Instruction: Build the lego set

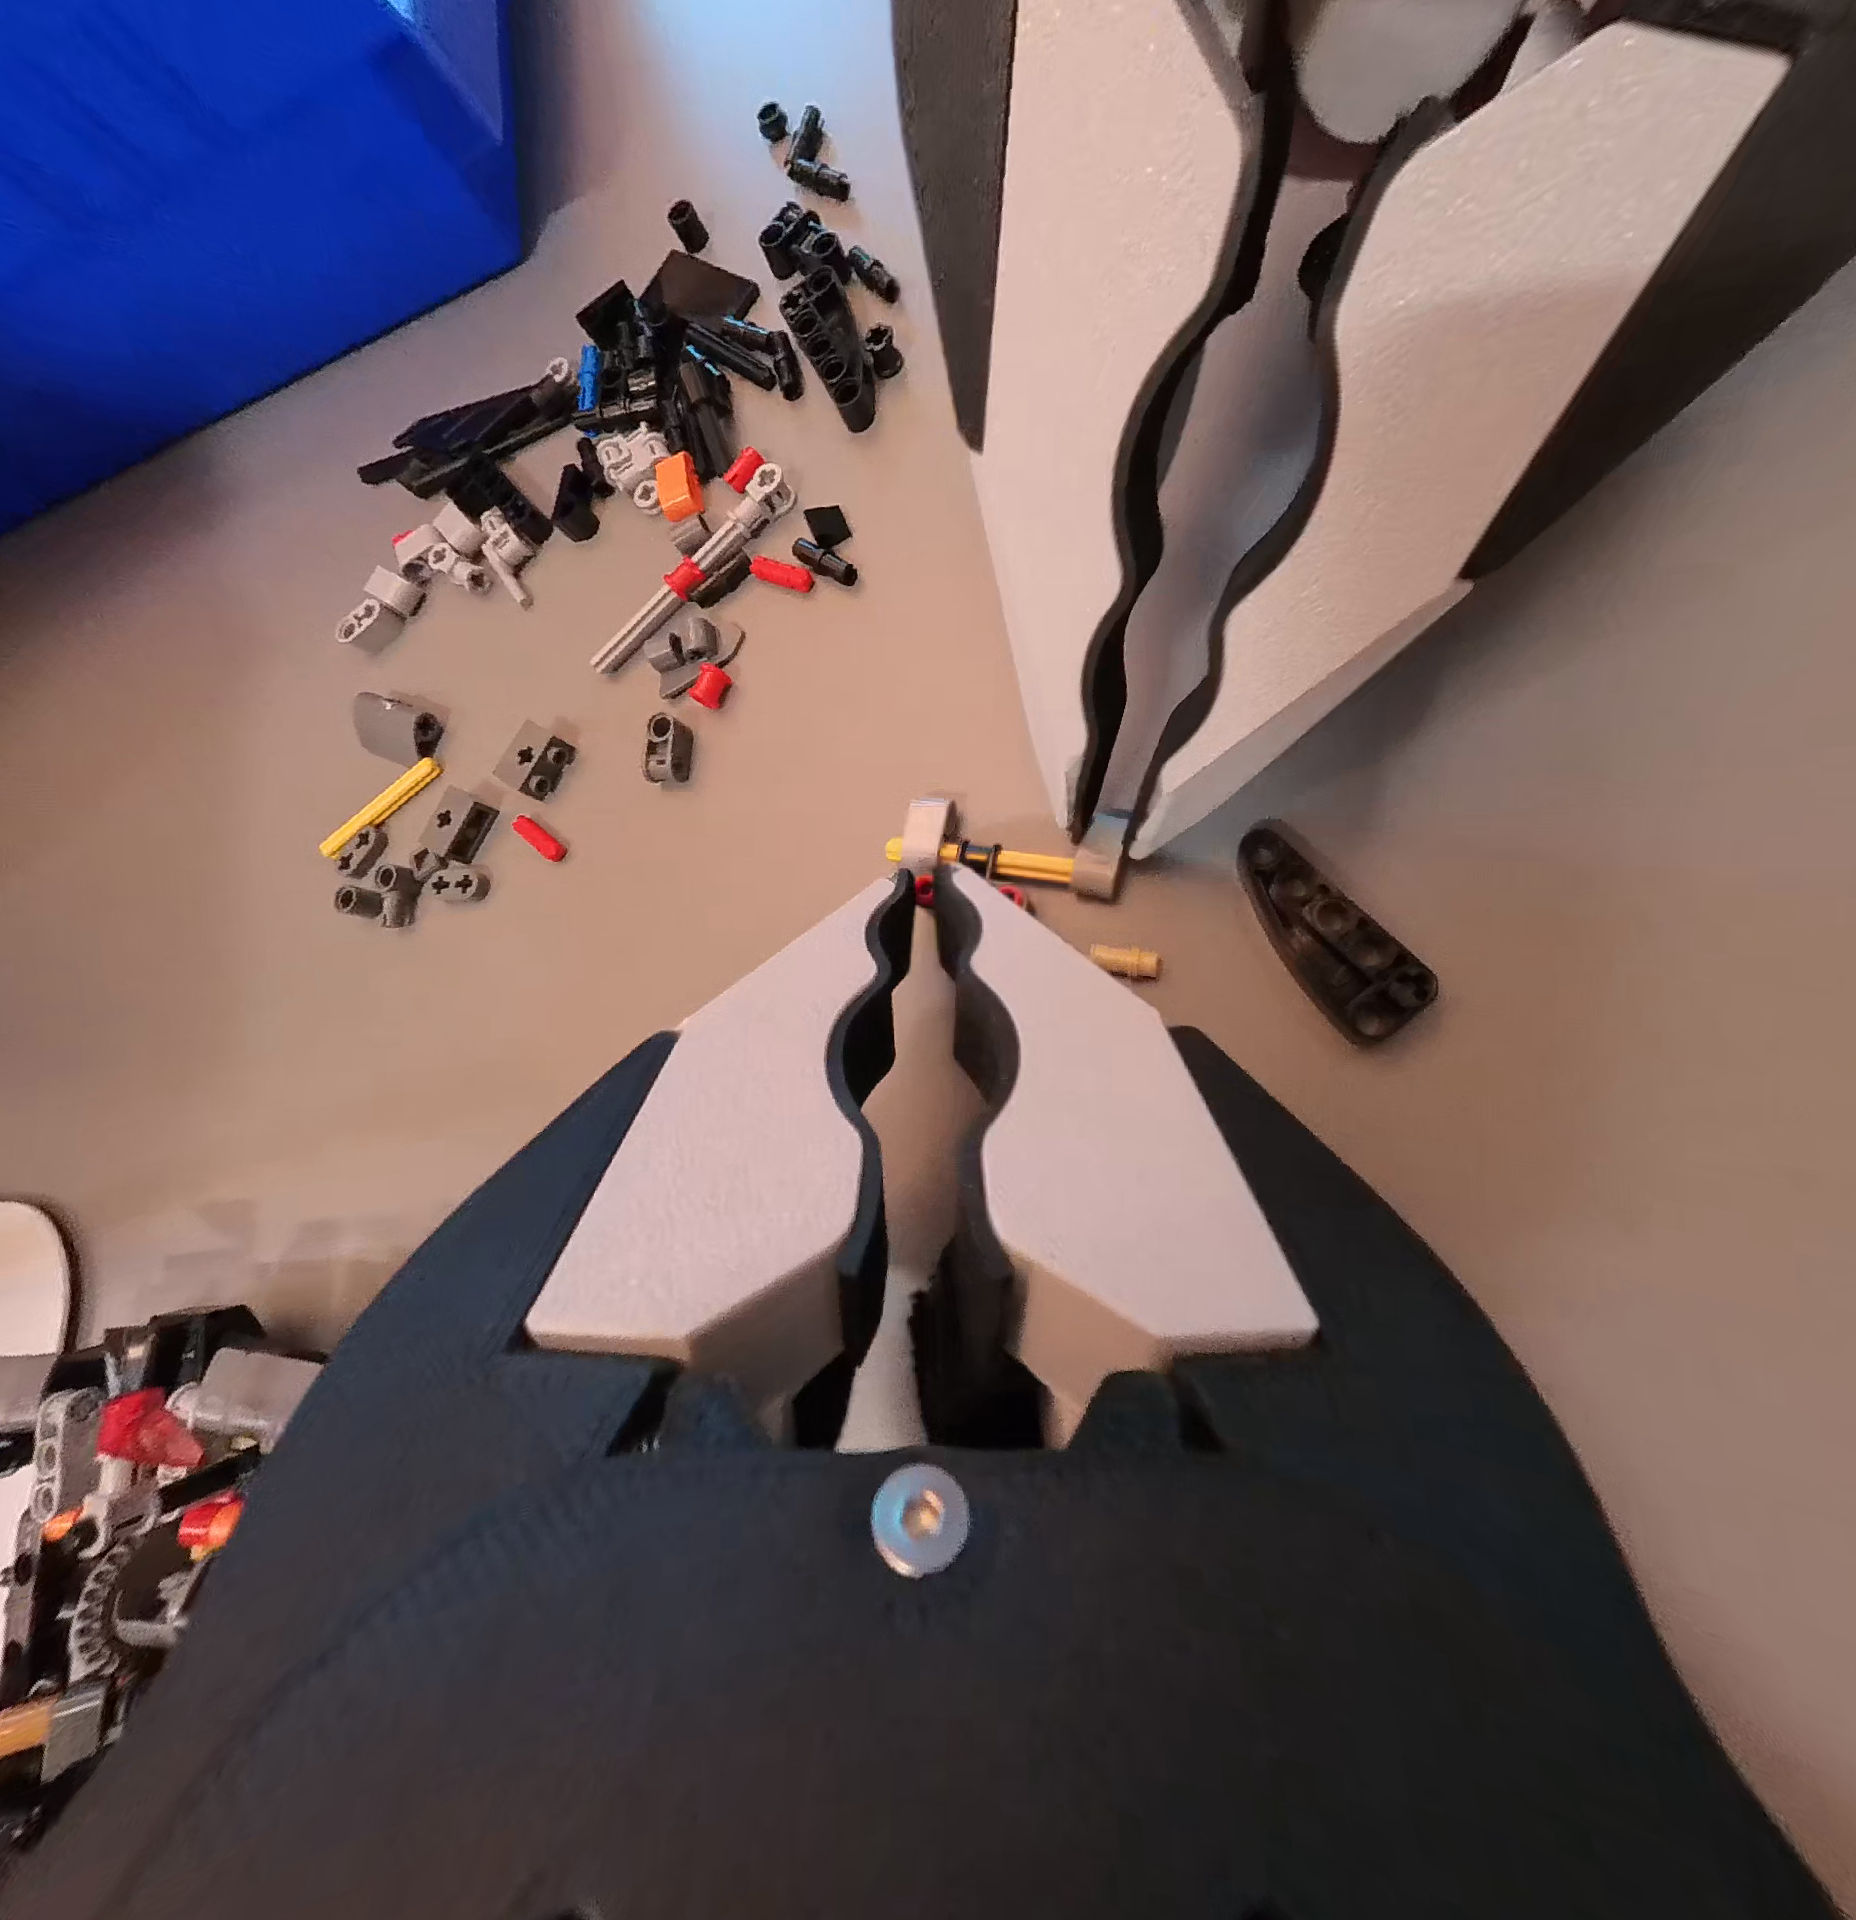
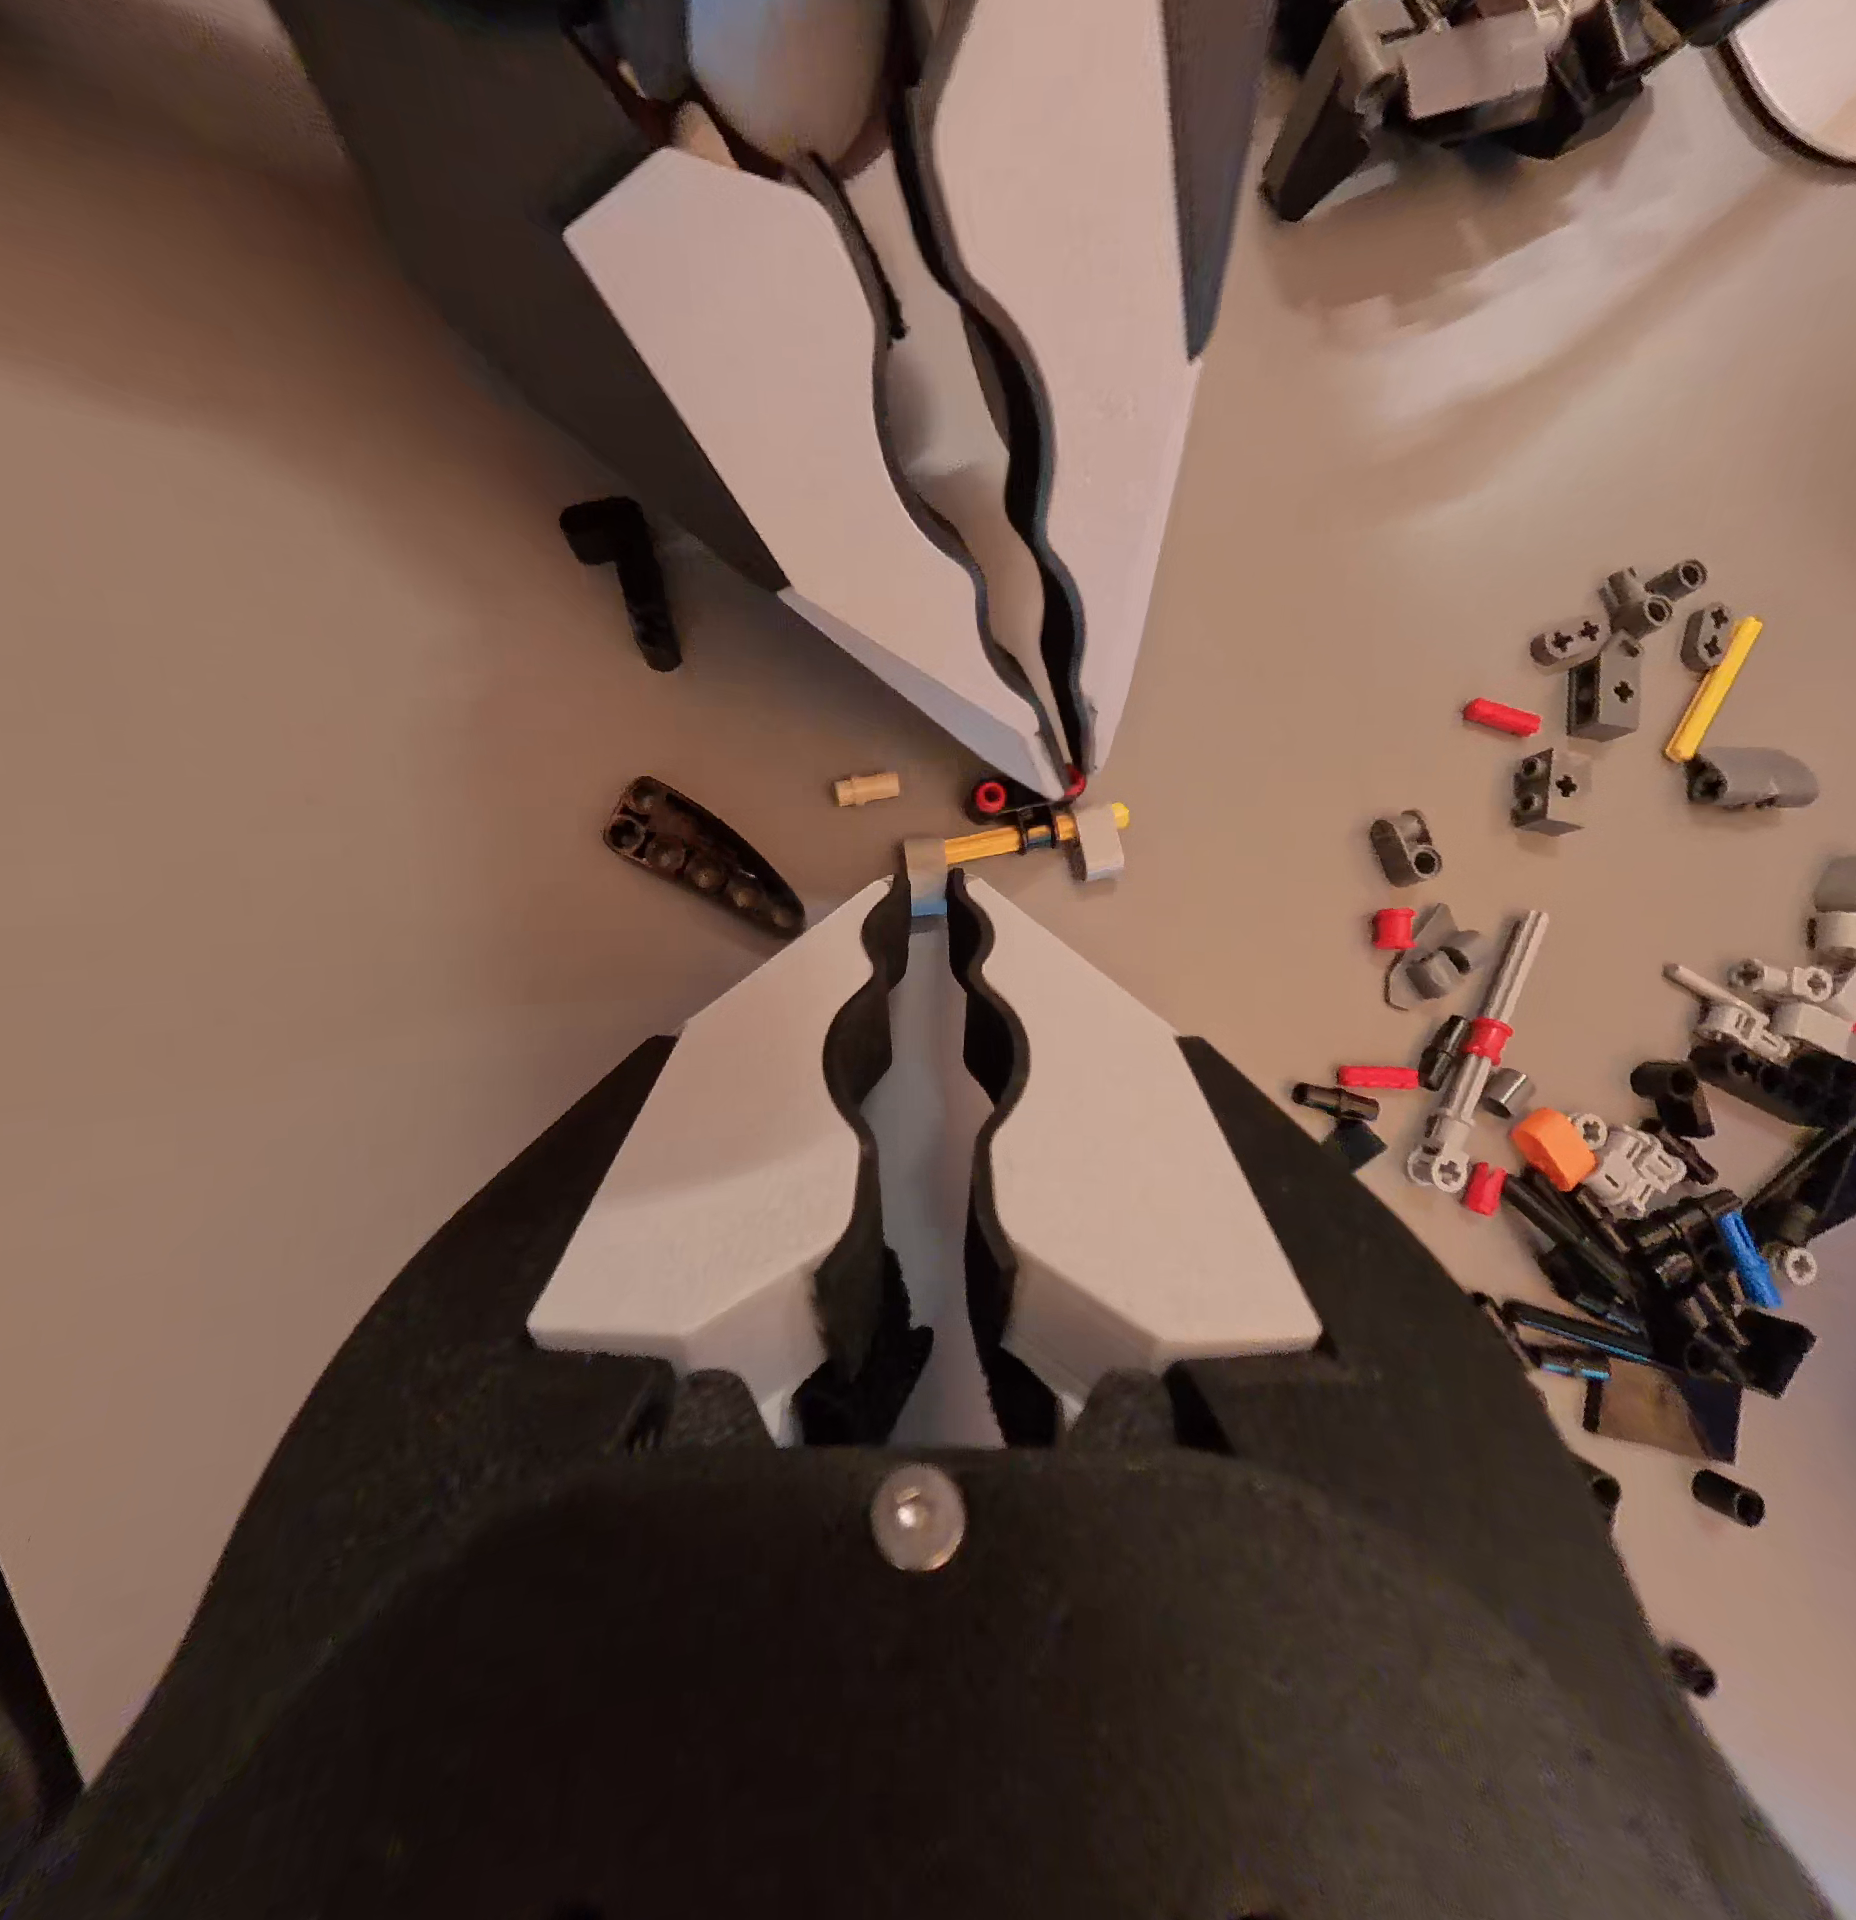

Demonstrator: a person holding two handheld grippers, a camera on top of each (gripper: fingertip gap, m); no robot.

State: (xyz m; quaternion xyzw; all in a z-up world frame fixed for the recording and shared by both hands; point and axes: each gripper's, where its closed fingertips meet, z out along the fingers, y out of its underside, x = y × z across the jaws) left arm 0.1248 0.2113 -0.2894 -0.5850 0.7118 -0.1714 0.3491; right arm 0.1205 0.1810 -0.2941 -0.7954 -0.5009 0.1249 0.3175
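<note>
A loose pile of parts (image 1: 633,436) occupies the upper left of the left wrist view, beside a blue box (image 1: 207,208). A black curved beam (image 1: 1334,935) and a tan pin (image 1: 1123,958) lie right of centre. The partly built model (image 1: 103,1507) sits lower left. At centre, the right gripper (image 2: 929,894) is closed on the grey connector (image 2: 924,868) ending the yellow axle (image 2: 991,836). The left gripper (image 1: 926,888) pinches a red bush (image 1: 925,889) just beside that axle.
</note>
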